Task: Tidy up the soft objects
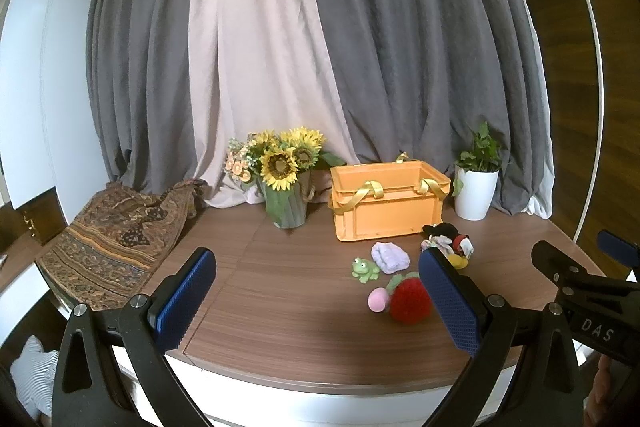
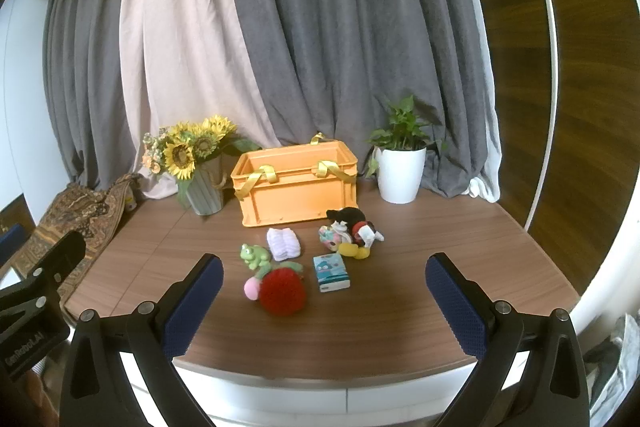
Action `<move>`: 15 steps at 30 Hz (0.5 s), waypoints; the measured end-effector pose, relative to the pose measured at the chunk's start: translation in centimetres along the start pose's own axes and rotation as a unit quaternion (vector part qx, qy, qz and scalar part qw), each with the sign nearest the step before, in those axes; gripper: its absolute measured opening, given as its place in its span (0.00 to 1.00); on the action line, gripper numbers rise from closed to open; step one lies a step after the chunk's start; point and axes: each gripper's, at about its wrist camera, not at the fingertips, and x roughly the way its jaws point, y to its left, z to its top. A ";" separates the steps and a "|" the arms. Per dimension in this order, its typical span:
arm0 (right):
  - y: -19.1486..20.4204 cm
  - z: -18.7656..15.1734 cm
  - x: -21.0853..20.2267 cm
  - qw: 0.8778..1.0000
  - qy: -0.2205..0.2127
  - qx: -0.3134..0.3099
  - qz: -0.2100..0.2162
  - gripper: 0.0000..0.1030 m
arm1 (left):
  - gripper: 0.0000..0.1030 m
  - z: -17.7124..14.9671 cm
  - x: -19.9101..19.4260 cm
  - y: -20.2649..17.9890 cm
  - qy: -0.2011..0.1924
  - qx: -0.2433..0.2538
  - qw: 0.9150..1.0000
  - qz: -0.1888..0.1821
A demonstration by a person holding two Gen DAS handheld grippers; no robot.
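Soft toys – red strawberry [image 2: 282, 291], frog [image 2: 254, 255], lilac cloth [image 2: 283, 243], mouse doll [image 2: 356, 231] – cluster mid-table, just near of orange crate [image 2: 296, 193]. Sunflower vase [image 2: 206, 191] left, potted plant [image 2: 401, 173] right. Left gripper [image 1: 318, 301], right gripper [image 2: 324, 303] hover at near edge, fingers spread, empty.

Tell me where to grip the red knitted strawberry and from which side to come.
Grip the red knitted strawberry across its round body, coming from above with the open right claw. It lies nearest the table's front edge, with a pink ball touching its left side, so close front to back.

wooden table [image 2: 400, 307] with crate [image 2: 296, 195], toys [image 2: 282, 291]
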 end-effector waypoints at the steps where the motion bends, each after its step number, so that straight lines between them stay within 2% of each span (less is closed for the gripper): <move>1: 0.1 0.0 0.0 1.000 0.000 0.000 0.000 1.00 | 1.00 0.0 0.1 0.0 0.001 0.000 1.000 -0.002; 10: 1.0 -0.1 0.7 1.000 0.006 -0.002 0.000 1.00 | 1.00 -0.5 3.1 0.8 0.023 0.007 1.000 -0.013; 15: 2.0 -0.2 3.0 1.000 0.015 0.002 -0.004 1.00 | 1.00 -1.3 6.6 1.4 0.052 0.019 0.998 -0.038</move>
